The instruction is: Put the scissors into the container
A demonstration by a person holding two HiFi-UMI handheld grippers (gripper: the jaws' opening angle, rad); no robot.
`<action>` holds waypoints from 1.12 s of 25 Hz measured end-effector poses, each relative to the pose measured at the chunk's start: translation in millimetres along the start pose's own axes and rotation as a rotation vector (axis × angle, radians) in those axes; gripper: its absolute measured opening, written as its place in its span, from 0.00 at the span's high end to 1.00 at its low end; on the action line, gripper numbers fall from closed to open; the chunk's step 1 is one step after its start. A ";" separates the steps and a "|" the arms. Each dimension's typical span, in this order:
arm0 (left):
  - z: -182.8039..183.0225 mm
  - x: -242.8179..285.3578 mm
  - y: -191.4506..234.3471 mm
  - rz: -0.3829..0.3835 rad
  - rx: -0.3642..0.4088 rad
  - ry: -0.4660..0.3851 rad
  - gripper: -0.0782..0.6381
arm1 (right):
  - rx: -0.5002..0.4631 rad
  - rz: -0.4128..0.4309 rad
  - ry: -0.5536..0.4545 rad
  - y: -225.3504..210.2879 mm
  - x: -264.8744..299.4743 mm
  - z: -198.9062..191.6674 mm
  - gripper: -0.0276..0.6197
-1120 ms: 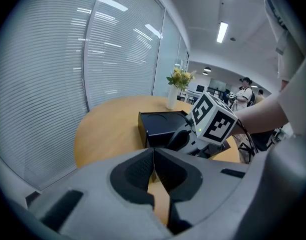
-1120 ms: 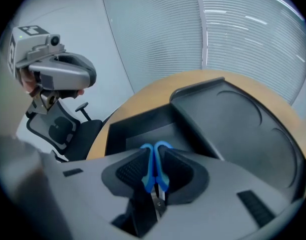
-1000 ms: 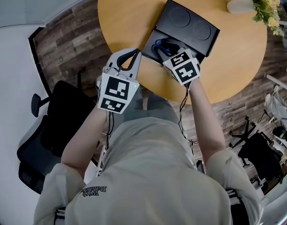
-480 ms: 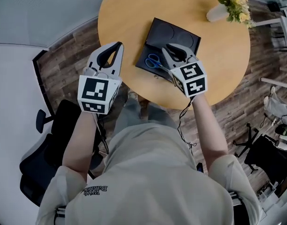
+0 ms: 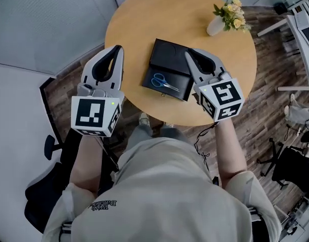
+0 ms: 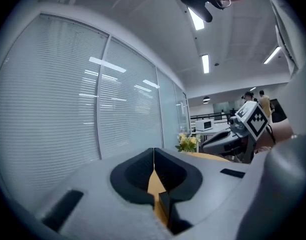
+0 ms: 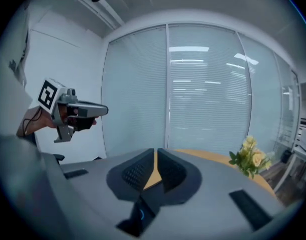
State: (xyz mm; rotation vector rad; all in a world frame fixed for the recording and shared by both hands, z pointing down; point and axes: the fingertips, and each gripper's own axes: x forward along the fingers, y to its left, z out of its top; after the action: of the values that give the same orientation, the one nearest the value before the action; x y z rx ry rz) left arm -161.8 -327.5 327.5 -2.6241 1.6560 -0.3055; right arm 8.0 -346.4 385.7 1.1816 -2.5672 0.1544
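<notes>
Blue-handled scissors (image 5: 163,82) lie flat in the near half of an open black container (image 5: 169,56) on the round wooden table (image 5: 134,19). My left gripper (image 5: 118,49) is held up left of the container, over the table's left edge, jaws shut and empty. On the other side, my right gripper (image 5: 189,51) hovers just right of the container, also shut with nothing in it. In the left gripper view the jaws (image 6: 153,150) meet with table showing behind. The right gripper view shows its jaws (image 7: 155,152) closed, with the dark container (image 7: 148,204) below them.
A vase of yellow flowers (image 5: 226,14) stands at the table's far right. A black office chair (image 5: 46,185) sits at the near left, and more chairs (image 5: 290,165) stand at the right on the wood floor. Blinds and glass walls lie beyond.
Both grippers have lifted up and apart from the container. The right gripper, earlier down at the scissors in the box, is now raised beside it; the scissors stay in the container.
</notes>
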 end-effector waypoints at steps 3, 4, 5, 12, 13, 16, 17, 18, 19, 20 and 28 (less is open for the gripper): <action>20.1 -6.2 -13.1 -0.014 0.047 -0.029 0.86 | -0.017 -0.027 -0.087 -2.7 -26.5 35.1 0.89; 27.4 -8.5 -17.8 -0.016 0.061 -0.042 0.86 | -0.025 -0.033 -0.115 -2.7 -35.2 46.0 0.90; 35.1 -10.4 -22.9 -0.017 0.071 -0.056 0.86 | -0.031 -0.038 -0.138 -2.5 -43.5 55.9 0.90; 64.4 -22.1 -55.7 -0.054 0.095 -0.122 0.86 | -0.064 -0.050 -0.237 6.0 -90.9 102.0 0.91; 65.1 -23.7 -58.2 -0.058 0.078 -0.128 0.86 | -0.057 -0.052 -0.249 7.0 -96.1 104.2 0.91; 64.6 -28.2 -63.2 -0.056 0.077 -0.131 0.86 | 0.002 -0.040 -0.271 12.5 -105.7 101.3 0.91; 63.5 -29.5 -64.2 -0.056 0.079 -0.127 0.86 | 0.015 -0.038 -0.270 15.0 -106.8 97.7 0.91; 62.4 -30.8 -65.0 -0.057 0.079 -0.122 0.86 | 0.020 -0.038 -0.264 17.4 -107.3 93.5 0.91; 61.3 -31.8 -65.7 -0.059 0.084 -0.117 0.86 | 0.022 -0.038 -0.256 19.5 -107.6 89.2 0.91; 60.1 -32.8 -66.4 -0.061 0.091 -0.113 0.86 | 0.022 -0.039 -0.247 21.2 -108.0 85.3 0.91; 34.9 -34.8 -72.7 -0.081 0.114 -0.029 0.86 | -0.019 -0.058 -0.207 19.8 -111.4 71.4 0.91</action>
State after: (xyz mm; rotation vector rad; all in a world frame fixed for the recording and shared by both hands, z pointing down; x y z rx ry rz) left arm -105.3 -267.5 296.9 -2.6025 1.4801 -0.3515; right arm 44.5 -269.0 282.9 1.3255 -2.6990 -0.0061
